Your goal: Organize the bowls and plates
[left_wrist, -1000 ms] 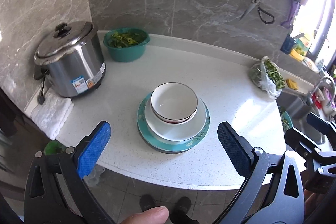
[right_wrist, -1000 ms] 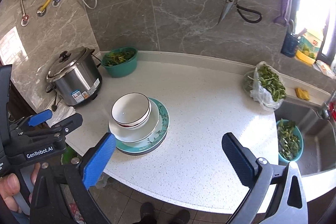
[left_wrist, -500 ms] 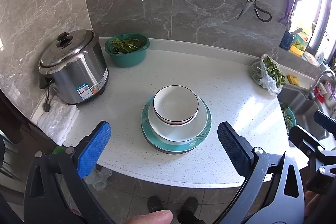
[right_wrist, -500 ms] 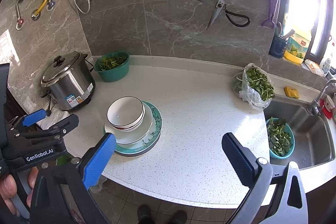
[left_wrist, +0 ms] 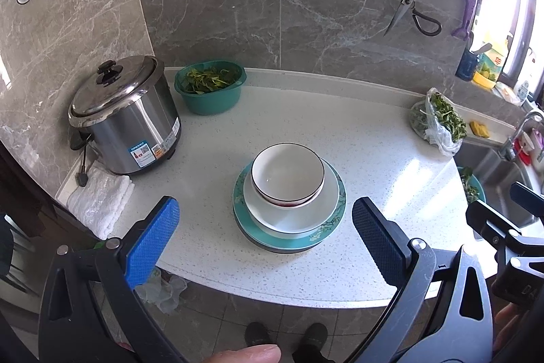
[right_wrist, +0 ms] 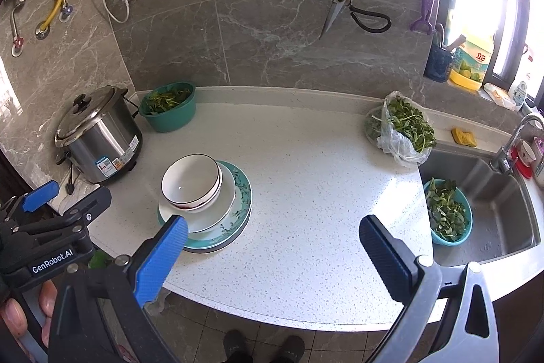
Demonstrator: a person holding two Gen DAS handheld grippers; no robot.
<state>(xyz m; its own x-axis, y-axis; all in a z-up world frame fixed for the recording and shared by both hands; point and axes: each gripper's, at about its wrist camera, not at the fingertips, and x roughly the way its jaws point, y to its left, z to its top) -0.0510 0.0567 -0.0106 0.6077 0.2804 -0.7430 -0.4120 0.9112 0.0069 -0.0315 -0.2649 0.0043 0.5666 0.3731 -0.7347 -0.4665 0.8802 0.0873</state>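
Observation:
One stack of dishes stands on the white counter [left_wrist: 374, 159]: a teal floral plate [left_wrist: 326, 235] at the bottom, a white deep plate [left_wrist: 289, 216] on it, and white bowls [left_wrist: 287, 174] nested on top. In the right wrist view the same teal plate [right_wrist: 243, 193] and bowls [right_wrist: 190, 182] sit left of centre. My left gripper [left_wrist: 265, 237] hangs open in front of the stack, holding nothing. My right gripper [right_wrist: 272, 250] is open and empty, above the counter's front edge to the right of the stack.
A steel rice cooker [left_wrist: 125, 118] and folded white towel [left_wrist: 98, 203] stand at the left. A teal basin of greens [left_wrist: 210, 89] is at the back. A bag of greens [left_wrist: 438, 121] and the sink [right_wrist: 486, 203] with another teal basin lie to the right.
Both grippers have drawn back and risen from the counter, so the stack looks smaller and more of the wall shows. The stack has not moved. Both stay open.

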